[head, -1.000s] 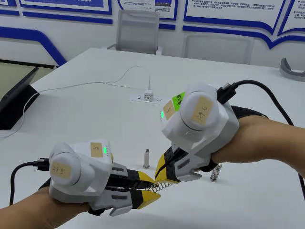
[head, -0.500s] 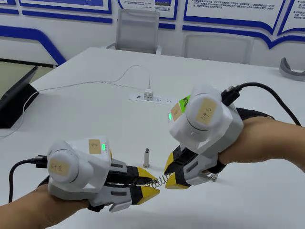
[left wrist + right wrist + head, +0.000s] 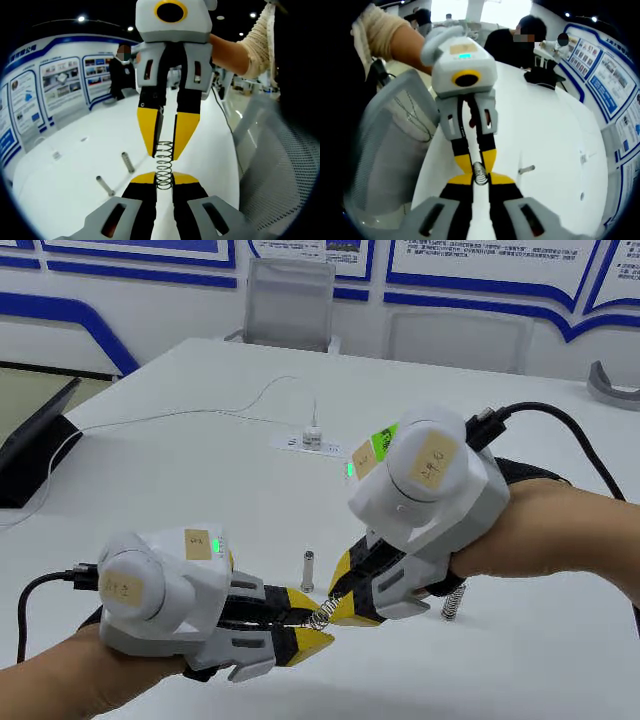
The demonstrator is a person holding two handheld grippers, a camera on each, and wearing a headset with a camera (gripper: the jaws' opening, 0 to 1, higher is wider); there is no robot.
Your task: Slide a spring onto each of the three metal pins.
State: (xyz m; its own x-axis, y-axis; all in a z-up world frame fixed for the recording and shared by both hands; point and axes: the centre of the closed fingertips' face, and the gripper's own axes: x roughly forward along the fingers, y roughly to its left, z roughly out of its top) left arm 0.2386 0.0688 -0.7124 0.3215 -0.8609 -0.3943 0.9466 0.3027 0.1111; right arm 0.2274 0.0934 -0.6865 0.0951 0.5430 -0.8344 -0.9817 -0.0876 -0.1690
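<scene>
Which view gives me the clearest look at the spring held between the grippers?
The left gripper view: the spring runs lengthwise there, with its coils distinct. The right gripper view shows it foreshortened, nearly end-on. The head view shows it small, its coils hard to tell.

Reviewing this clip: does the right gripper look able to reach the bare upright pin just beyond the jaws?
Probably yes. The pin stands just beyond the right gripper, with bare table between, though that gripper and the left gripper are both shut on the spring.
</scene>
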